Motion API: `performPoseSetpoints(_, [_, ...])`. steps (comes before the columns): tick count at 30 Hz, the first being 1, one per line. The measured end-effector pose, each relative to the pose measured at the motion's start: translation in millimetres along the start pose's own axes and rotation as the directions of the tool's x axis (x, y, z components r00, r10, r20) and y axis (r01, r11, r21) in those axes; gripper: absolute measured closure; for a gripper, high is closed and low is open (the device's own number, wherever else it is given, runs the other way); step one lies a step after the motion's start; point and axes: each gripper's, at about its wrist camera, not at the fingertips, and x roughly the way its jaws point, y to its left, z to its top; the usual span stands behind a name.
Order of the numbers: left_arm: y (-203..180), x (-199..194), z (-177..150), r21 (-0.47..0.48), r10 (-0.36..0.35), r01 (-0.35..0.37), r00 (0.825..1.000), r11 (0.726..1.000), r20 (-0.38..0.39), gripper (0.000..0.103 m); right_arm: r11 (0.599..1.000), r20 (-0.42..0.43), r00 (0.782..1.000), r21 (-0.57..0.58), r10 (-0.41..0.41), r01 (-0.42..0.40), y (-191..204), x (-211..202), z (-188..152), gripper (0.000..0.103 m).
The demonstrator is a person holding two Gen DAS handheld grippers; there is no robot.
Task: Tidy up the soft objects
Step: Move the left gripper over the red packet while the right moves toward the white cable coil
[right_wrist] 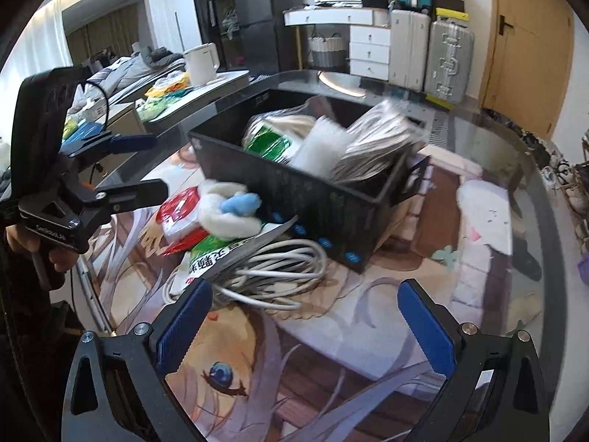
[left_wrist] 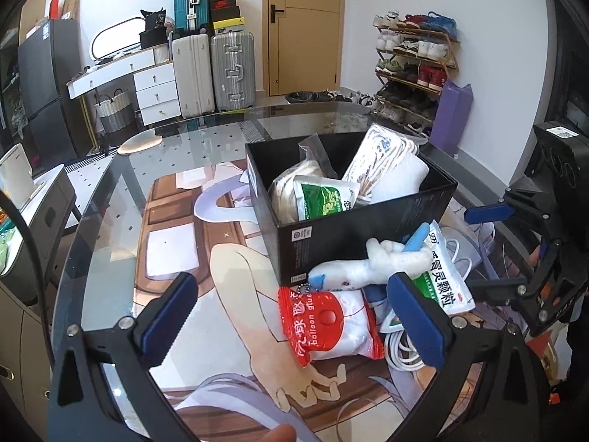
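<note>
Beyond my claws I see suitcases (left_wrist: 213,70), a wooden door (left_wrist: 305,29), a shoe rack (left_wrist: 416,62) and a white kettle (right_wrist: 200,62).

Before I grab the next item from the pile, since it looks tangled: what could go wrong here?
Possible snags:
1. The plush toy lies across the balloon glue packet and the green sachet; lifting one may drag the others.
2. The white cable coil lies loose under the pile and could catch a finger of the open right gripper.
3. The black box is already crowded.
</note>
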Motion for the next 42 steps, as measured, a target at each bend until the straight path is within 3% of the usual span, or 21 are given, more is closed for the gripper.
performPoseSetpoints(7, [-4.3, 4.0, -2.5, 0.013, -0.003, 0.004, 1.0, 1.0, -0.019, 0.0, 0.999, -0.029, 0.999, 0.003, 0.041, -0.041, 11.1, 15.3, -2.8, 0.001])
performPoseSetpoints(17, [-4.3, 7.5, -4.2, 0.016, -0.005, 0.006, 0.999, 1.0, -0.036, 0.0, 0.999, -0.043, 0.999, 0.048, 0.012, -0.01, 12.1, 30.6, 0.7, 0.001])
performPoseSetpoints(34, [-6.9, 10.4, -5.5, 0.024, -0.01, 0.011, 0.998, 1.0, -0.055, 0.0, 0.983, -0.077, 0.992, 0.148, -0.099, 0.11, -56.5, 9.0, -4.7, 0.001])
performPoseSetpoints(42, [-7.1, 11.8, -5.8, 0.024, -0.004, 0.006, 0.998, 1.0, -0.058, 0.0, 0.978, -0.054, 0.999, 0.208, -0.01, 0.021, -60.2, 9.7, -2.4, 0.001])
